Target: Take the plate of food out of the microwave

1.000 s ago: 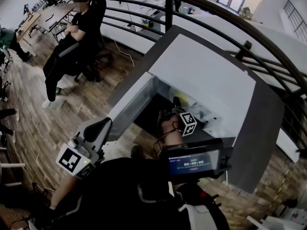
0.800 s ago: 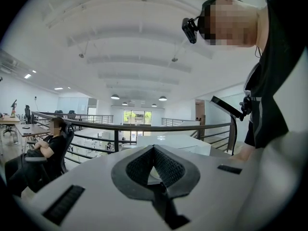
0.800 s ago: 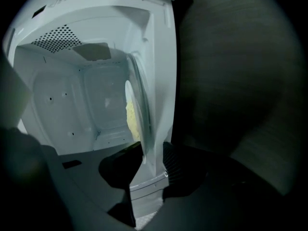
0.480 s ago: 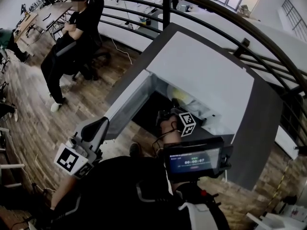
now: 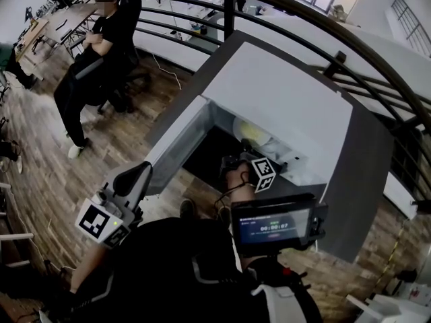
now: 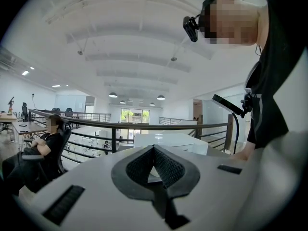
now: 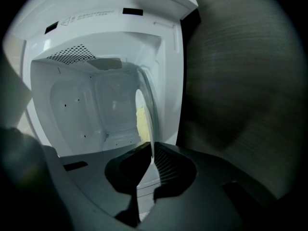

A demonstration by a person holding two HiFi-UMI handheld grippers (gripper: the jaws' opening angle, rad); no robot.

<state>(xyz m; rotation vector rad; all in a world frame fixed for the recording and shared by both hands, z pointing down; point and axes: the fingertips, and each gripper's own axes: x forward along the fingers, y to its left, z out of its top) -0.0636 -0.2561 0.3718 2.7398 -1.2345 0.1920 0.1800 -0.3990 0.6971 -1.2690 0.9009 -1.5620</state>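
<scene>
My right gripper is reaching into the open mouth of the microwave, which sits on a dark table with its door swung out to the left. The plate is inside the cavity, near the front opening and directly ahead of that gripper, and the pale yellow food on it shows just past the marker cube.

In the right gripper view the camera is rolled, so the plate appears on edge as a thin white band running down into my right gripper. The jaws have just been closing and now stand narrow, their ribbed pads pinched on the near rim of the plate. The yellow food lies further along the plate, beyond the pads and deeper in the white cavity. The plate is not yet out of the oven.

My left gripper is low on the left of the head view, outside the door and well apart from the plate. In its own view the left gripper has its jaw tips meeting, with nothing between them, and the microwave lies beyond them.
</scene>
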